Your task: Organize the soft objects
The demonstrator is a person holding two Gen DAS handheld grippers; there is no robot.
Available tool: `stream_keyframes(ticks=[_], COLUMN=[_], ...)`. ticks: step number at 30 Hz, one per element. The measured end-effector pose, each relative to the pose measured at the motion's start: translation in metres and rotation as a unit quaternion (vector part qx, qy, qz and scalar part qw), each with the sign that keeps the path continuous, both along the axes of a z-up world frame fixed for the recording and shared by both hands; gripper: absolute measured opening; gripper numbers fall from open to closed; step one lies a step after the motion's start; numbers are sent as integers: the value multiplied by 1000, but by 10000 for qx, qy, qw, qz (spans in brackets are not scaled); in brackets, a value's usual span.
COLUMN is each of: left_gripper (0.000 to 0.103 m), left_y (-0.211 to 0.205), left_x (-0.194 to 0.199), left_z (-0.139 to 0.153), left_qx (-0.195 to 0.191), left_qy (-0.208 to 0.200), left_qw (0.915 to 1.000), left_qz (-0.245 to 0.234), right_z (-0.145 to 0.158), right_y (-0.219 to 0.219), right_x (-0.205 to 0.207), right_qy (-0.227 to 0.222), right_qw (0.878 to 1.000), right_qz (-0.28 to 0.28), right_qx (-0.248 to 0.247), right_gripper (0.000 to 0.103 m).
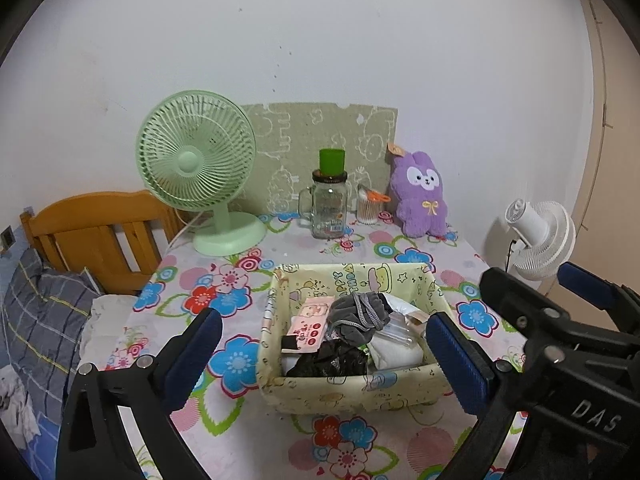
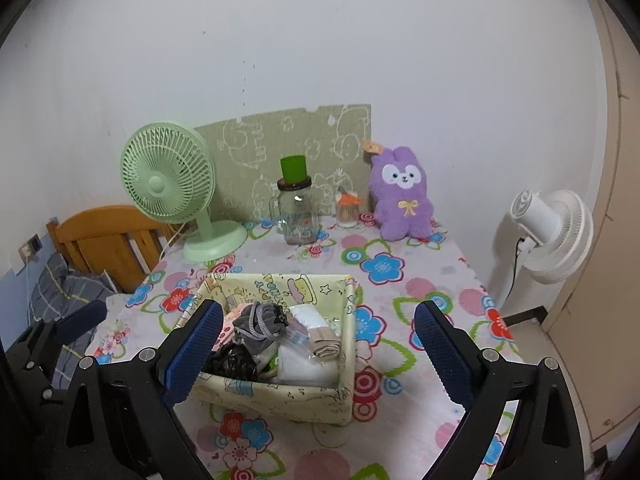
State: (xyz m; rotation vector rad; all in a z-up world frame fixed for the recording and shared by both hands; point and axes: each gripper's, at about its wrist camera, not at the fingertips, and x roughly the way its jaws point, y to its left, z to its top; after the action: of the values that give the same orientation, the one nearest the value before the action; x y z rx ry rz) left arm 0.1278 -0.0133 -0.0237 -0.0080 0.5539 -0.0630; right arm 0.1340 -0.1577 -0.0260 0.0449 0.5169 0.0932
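The left gripper (image 1: 324, 356) hangs above the table (image 1: 280, 432) with its jaws spread wide and nothing between them; the right gripper (image 2: 318, 348) is likewise spread wide and empty. Just beyond both sits a cream fabric box (image 1: 344, 390) near the table's middle, packed with soft things: a grey drawstring pouch (image 1: 360, 314), a black bag (image 1: 332, 360), a pink packet (image 1: 310, 322) and white cloth (image 1: 396, 352). Against the wall stand a green fan (image 1: 196, 160), a glass jar (image 1: 328, 208) and a purple plush rabbit (image 1: 420, 196).
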Motion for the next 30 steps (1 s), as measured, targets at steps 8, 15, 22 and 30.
stream_keyframes(ticks=[8, 15, 22, 30], left_gripper=[103, 103, 103, 103], left_y=[9, 18, 21, 16], left_x=[-35, -70, -98, -124], left_z=[17, 28, 33, 34], left_qx=[4, 6, 0, -10], left_qy=[-271, -445, -613, -744], left_qw=[9996, 9988, 9977, 9970], left_qz=[91, 198, 279, 210], right_z=[18, 28, 32, 34], right_y=[-9, -12, -16, -22], right_x=[-40, -74, -104, -134], right_qy=[-256, -477, -572, -678], right_qw=[9995, 9985, 9980, 9970], right_qz=[-164, -240, -261, -363], right_qx=[8, -77, -22, 3], right_gripper=[98, 98, 98, 98])
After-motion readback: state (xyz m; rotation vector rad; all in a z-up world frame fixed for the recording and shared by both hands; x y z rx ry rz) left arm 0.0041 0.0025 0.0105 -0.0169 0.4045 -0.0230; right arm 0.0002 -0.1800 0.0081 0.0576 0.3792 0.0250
